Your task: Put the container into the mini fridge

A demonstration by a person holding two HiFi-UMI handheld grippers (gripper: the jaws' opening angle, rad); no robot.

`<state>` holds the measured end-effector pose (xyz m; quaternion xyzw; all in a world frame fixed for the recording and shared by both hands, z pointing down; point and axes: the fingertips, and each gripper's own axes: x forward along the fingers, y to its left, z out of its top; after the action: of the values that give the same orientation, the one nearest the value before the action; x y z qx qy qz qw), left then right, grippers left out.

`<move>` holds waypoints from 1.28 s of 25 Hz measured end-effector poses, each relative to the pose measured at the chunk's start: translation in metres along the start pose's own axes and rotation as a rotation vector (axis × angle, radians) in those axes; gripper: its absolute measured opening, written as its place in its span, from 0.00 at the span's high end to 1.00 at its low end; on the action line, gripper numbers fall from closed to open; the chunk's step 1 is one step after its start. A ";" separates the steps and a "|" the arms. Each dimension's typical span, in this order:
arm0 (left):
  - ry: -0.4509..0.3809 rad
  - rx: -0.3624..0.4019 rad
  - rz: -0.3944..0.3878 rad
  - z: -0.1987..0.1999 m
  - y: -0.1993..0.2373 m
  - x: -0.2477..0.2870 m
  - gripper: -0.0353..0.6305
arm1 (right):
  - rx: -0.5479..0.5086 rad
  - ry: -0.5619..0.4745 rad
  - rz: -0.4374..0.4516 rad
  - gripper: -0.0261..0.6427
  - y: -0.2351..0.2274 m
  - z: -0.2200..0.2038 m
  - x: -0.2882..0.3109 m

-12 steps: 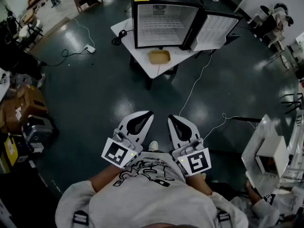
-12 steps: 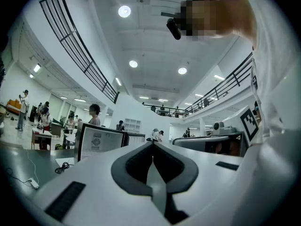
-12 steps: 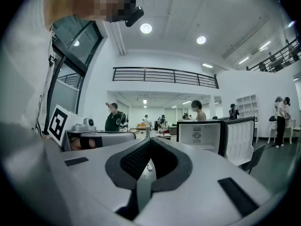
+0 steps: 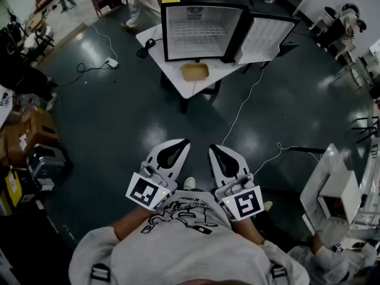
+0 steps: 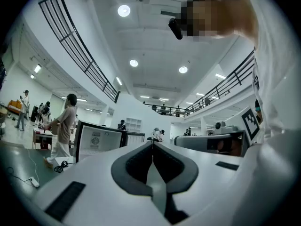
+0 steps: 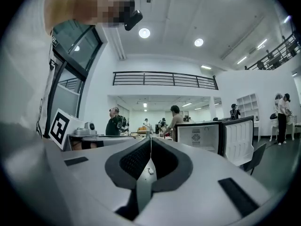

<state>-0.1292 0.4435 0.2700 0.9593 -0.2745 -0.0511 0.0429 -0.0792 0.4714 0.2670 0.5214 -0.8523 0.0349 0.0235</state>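
The left gripper (image 4: 180,143) and the right gripper (image 4: 215,148) are held close to the person's torso, each with its jaws fully closed on nothing. The container (image 4: 195,71) is located on the white table (image 4: 175,79), just before the open mini fridge (image 4: 199,31), well apart from both grippers.

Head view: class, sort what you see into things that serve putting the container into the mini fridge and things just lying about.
For the job: open mini fridge; tan container in front of it; white table; left gripper and right gripper, both shut and empty.

Lying about: power strip on the floor; cardboard boxes.
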 end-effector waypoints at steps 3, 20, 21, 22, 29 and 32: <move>0.006 0.001 0.008 -0.004 -0.009 0.007 0.92 | 0.014 -0.013 -0.007 0.92 -0.011 0.001 -0.010; 0.025 -0.025 0.061 -0.023 -0.024 0.023 0.92 | 0.032 0.023 0.033 0.92 -0.033 -0.016 -0.026; 0.025 -0.026 0.063 -0.023 -0.021 0.023 0.92 | 0.032 0.022 0.036 0.92 -0.033 -0.016 -0.023; 0.024 -0.024 0.065 -0.023 -0.018 0.023 0.92 | 0.031 0.022 0.039 0.92 -0.034 -0.015 -0.020; 0.014 -0.015 0.070 -0.021 0.009 0.036 0.92 | 0.024 0.019 0.044 0.92 -0.044 -0.014 0.009; 0.008 -0.021 0.071 -0.017 0.024 0.043 0.92 | 0.021 0.018 0.046 0.92 -0.050 -0.011 0.025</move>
<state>-0.1031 0.4015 0.2864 0.9486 -0.3076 -0.0486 0.0559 -0.0459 0.4273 0.2821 0.5017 -0.8633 0.0488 0.0248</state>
